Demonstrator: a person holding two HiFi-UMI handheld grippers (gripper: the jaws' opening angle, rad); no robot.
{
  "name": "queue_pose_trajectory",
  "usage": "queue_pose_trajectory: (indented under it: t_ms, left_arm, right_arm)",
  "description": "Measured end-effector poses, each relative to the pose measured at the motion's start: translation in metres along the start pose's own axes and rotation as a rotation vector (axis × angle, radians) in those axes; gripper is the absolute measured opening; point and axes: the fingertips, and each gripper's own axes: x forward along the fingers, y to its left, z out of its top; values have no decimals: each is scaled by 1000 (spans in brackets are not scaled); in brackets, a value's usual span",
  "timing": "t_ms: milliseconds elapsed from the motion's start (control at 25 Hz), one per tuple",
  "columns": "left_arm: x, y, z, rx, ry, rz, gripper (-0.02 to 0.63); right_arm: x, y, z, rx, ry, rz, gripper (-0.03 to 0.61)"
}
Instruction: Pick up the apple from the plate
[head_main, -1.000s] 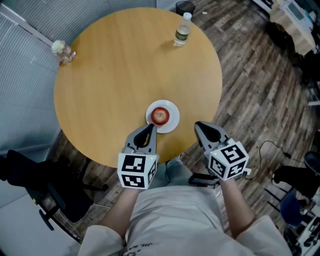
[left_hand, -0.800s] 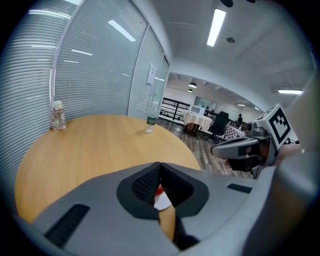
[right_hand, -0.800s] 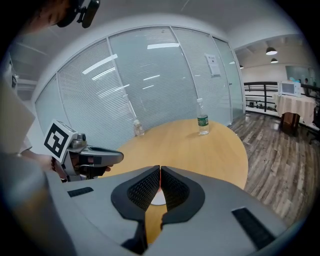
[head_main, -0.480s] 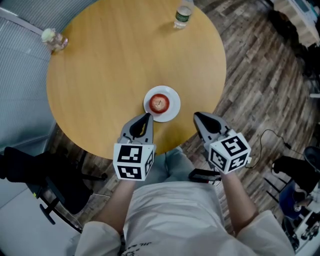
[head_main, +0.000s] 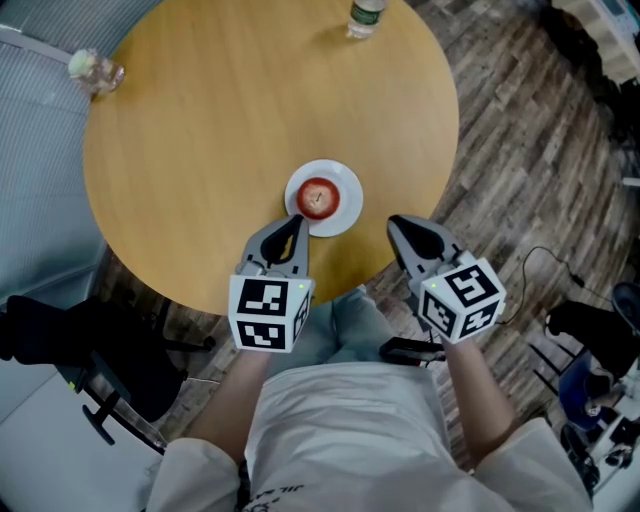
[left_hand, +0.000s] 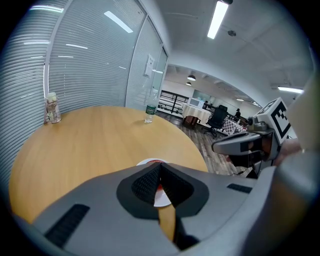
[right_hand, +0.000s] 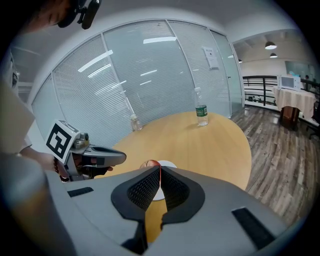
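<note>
Head view: a round wooden table (head_main: 220, 130) is seen from above, with wood-plank floor (head_main: 520, 170) around it. The apple (head_main: 318, 197) is sat on a white plate (head_main: 348, 213) near the table's near edge. The left gripper (head_main: 297, 220) is held just short of the plate, tip close to its rim, not touching the apple. The right gripper (head_main: 394, 221) is held off the table edge, to the right of the plate. A water bottle (head_main: 366, 18) is stood at the far edge and a small jar (head_main: 93, 70) at the far left edge.

Left gripper view: the jaws are pressed together, nothing clamped. A red sliver of apple (left_hand: 160, 188) and white plate (left_hand: 150, 160) are glimpsed behind the closed tips. The right gripper (left_hand: 216, 147) is seen at right.

Right gripper view: the jaws are closed on each other, nothing gripped. The apple (right_hand: 150, 163) on its plate (right_hand: 169, 164) is seen just past the tips. The left gripper (right_hand: 122, 156) is seen at left.
</note>
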Motion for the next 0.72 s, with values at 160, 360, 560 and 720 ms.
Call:
queue_pose_trajectory:
  t_ms: [160,360,560,720]
  left_arm:
    - [8,4,-4,17,24,7,6]
    - [22,2,-14,38,70,-16,100]
    - [35,0,-18,56,80,-46,217]
    - [48,1,-25,74,107,-71,315]
  right_arm:
    - [6,1,-2,11,8,8,31]
    - [13,0,-7,32,23,11,31]
    - [16,-4,-12,49,34,7,31]
    - [20,-4,-14,60,42,9,31]
